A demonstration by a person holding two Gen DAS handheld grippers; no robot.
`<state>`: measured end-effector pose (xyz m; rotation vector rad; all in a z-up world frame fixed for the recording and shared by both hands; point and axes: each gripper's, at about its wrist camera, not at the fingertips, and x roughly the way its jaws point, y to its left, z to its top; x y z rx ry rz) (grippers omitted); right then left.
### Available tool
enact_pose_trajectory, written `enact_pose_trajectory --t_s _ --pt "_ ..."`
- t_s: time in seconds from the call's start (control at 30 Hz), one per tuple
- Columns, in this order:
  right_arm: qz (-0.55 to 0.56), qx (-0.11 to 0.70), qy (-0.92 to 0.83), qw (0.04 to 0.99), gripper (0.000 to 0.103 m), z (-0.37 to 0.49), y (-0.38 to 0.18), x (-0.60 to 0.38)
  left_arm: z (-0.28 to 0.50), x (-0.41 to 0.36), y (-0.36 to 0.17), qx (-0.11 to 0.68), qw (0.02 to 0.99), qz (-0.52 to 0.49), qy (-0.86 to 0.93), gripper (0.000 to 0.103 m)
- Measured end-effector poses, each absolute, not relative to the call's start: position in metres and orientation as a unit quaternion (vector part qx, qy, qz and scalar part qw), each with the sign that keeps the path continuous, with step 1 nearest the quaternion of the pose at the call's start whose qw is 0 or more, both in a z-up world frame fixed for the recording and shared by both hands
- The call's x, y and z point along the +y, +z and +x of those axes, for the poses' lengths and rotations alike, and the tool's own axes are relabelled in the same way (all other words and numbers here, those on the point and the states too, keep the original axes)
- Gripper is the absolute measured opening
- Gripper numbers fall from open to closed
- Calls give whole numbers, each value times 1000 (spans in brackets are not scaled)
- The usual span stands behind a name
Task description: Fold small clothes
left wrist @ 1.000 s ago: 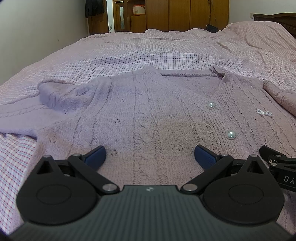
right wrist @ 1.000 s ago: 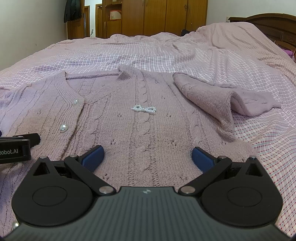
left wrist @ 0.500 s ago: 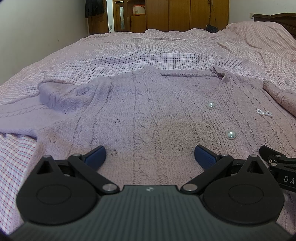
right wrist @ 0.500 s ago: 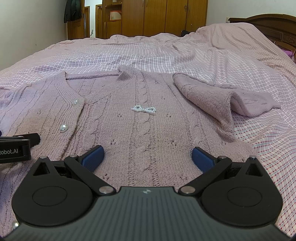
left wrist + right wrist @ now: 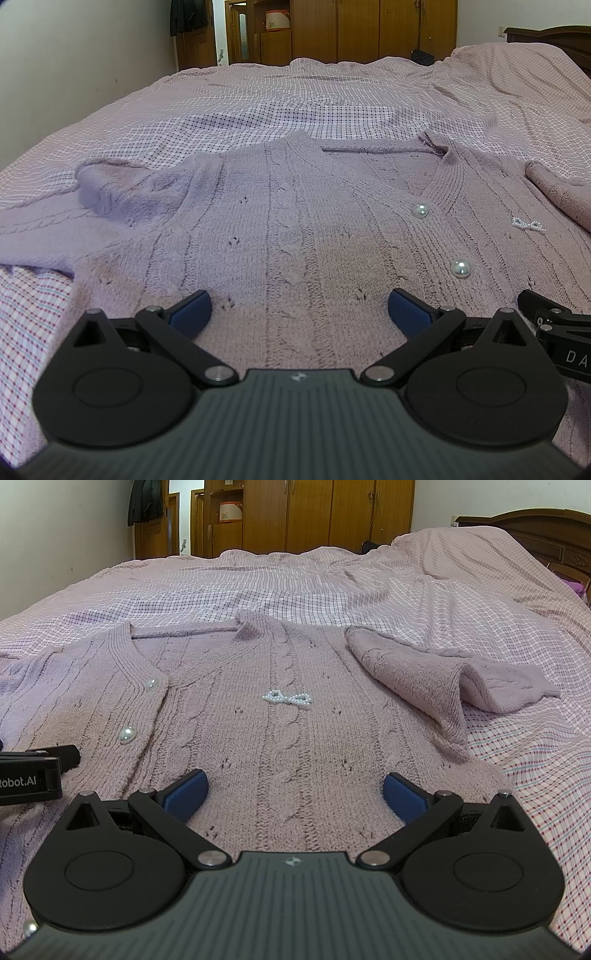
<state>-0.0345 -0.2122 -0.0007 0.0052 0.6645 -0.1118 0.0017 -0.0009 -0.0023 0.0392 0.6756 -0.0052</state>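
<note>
The cardigan (image 5: 295,229) lay face up and spread on the bed (image 5: 280,99), buttoned, hem toward me, neckline away — laid out that way, I judged, so both sides could be worked at once. I had the left gripper (image 5: 298,309) low over the hem on the wearer's right half, its blue pads wide apart and nothing between them. The right gripper (image 5: 293,789) sat just beside it over the other half, jaws spread just as wide, also empty. Whether the pads were touching the knit or just above it, I couldn't tell from these views.

The two pearl buttons (image 5: 460,268) ran up the placket between my two tools, and the bead bow (image 5: 287,698) sat on the cable panel ahead of the right one. The right sleeve (image 5: 443,679) was doubled over itself at the edge of the body; the left sleeve (image 5: 110,192) was bunched at the shoulder and trailed off sideways.

I read this as the start — grippers parked side by side at the hem, no fold made yet. The sleeves probably wanted bringing in first, and the loose knit could snag or stretch under a pinch.
</note>
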Motion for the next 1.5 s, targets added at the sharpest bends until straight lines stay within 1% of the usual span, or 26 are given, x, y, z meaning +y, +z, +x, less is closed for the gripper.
enact_pose_trajectory --t_s 1.17,1.5 --pt "6 328 -53 943 103 -33 -1 -214 1 -1 -2 332 943 19 -3 103" --pt "33 327 -37 944 103 -34 6 -223 2 3 1 338 941 12 -14 103"
